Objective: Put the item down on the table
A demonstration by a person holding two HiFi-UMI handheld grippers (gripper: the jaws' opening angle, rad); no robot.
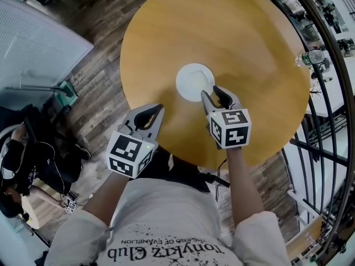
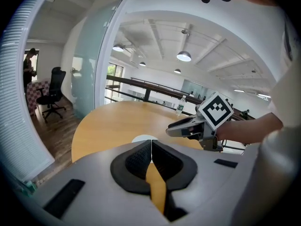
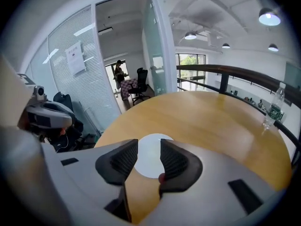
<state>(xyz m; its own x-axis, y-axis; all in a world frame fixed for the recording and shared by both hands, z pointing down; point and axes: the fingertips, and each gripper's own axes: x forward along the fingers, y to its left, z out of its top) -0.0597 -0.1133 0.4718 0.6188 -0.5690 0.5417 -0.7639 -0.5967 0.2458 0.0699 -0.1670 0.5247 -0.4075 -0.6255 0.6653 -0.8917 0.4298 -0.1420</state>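
A white round plate lies flat near the middle of the round wooden table. My right gripper hovers open at the plate's near right rim and holds nothing. In the right gripper view the plate shows through the gap between the spread jaws of the right gripper. My left gripper is shut and empty over the table's near left edge, apart from the plate. Its pads meet in the left gripper view, with the plate just beyond and the right gripper to the right.
A clear water bottle stands at the table's far right edge by a dark railing. Wood floor and dark bags lie to the left. An office chair and a glass partition stand beyond the table.
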